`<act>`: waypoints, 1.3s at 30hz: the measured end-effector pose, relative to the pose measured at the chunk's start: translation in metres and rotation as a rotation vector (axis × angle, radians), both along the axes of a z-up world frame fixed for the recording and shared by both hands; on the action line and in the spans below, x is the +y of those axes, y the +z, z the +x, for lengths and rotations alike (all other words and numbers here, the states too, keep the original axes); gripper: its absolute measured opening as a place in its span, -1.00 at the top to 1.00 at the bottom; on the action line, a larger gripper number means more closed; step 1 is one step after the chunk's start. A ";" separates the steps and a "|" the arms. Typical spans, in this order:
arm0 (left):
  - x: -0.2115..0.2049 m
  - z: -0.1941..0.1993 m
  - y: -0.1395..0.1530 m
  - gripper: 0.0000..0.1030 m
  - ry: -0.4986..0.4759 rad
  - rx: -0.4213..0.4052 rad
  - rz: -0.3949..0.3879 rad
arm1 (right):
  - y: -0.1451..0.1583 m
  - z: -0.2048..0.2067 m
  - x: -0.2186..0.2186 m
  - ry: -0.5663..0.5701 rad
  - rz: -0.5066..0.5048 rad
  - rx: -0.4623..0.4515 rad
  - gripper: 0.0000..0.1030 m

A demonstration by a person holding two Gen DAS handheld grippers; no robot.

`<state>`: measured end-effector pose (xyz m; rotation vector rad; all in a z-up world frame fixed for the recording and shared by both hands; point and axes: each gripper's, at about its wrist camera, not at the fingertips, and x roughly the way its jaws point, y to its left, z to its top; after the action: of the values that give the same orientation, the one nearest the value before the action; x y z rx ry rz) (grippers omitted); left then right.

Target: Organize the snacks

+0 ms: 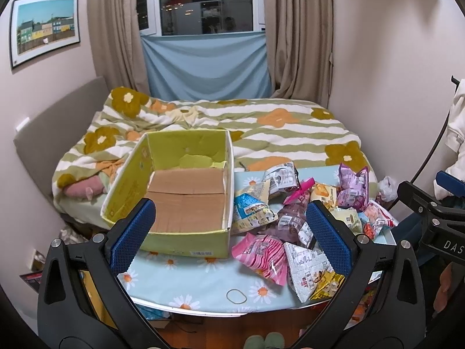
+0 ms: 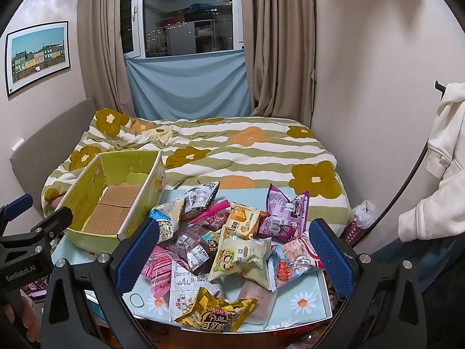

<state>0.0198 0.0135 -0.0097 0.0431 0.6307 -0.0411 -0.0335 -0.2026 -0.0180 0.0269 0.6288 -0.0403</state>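
Observation:
An open green cardboard box (image 1: 186, 250), empty with a brown floor, stands on the left of a small table with a daisy-print cloth (image 1: 203, 285); it also shows in the right wrist view (image 2: 87, 235). A pile of several snack packets (image 1: 293, 221) lies on the table to the right of the box; the same pile shows in the right wrist view (image 2: 232, 241). A gold packet (image 2: 215, 314) lies at the near edge. My left gripper (image 1: 229, 232) is open and empty, near the box's front right corner. My right gripper (image 2: 232, 250) is open and empty, over the pile.
A bed with a green striped flower blanket (image 1: 232, 122) lies just behind the table. A rubber band (image 1: 236, 296) lies on the cloth near the front edge. A white garment (image 2: 444, 151) hangs at the right. Curtains and a window are at the back.

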 end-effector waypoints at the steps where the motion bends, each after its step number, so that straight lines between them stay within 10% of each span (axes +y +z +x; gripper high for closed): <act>1: 0.000 0.000 0.000 -1.00 0.000 0.000 0.000 | -0.001 0.001 0.000 0.000 0.000 0.001 -0.99; 39: 0.011 0.020 -0.014 -1.00 -0.035 0.109 -0.040 | -0.013 0.009 -0.004 -0.006 0.045 0.086 -0.99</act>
<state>0.0393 0.0248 -0.0241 0.0127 0.7379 -0.0901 -0.0242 -0.2067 -0.0308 0.0709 0.7159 -0.0332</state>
